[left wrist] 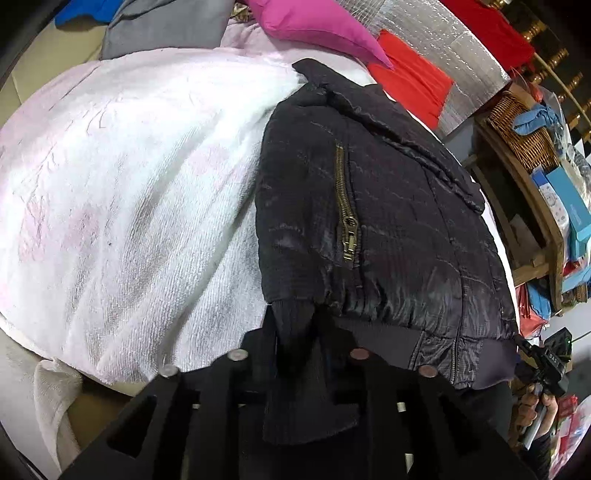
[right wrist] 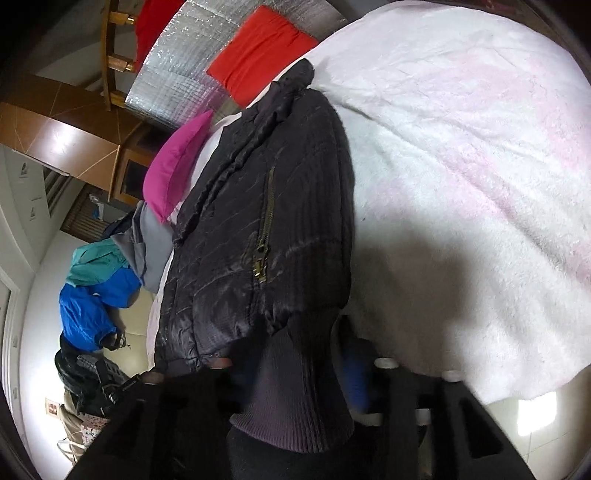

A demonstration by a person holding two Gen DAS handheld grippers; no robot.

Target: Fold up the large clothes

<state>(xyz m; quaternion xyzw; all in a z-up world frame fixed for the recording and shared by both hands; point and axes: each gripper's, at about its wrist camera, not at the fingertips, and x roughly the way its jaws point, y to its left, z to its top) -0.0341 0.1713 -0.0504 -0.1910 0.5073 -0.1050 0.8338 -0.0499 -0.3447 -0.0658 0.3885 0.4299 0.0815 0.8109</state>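
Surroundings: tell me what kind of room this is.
Probably a lived-in home, maybe a bedroom or living room: a white towel spread under the black jacket, loose clothes heaped on the tiled floor, and a cluttered wooden shelf with a wicker basket.

My place: lived-in home room, bedroom or sitting room. Fluffy white-pink blanket [left wrist: 129, 192] spread over soft surface, pink cushion [left wrist: 317, 26], red cushion [left wrist: 410, 85] and grey one [left wrist: 162, 29] heaped behind. Wooden shelf unit [left wrist: 528, 206] beside me, crammed with wicker basket [left wrist: 521, 129] and boxes. Blue-green garments [right wrist: 96, 291] piled on pale tiled floor [right wrist: 517, 417]. Wooden cabinet [right wrist: 129, 173] against wall.
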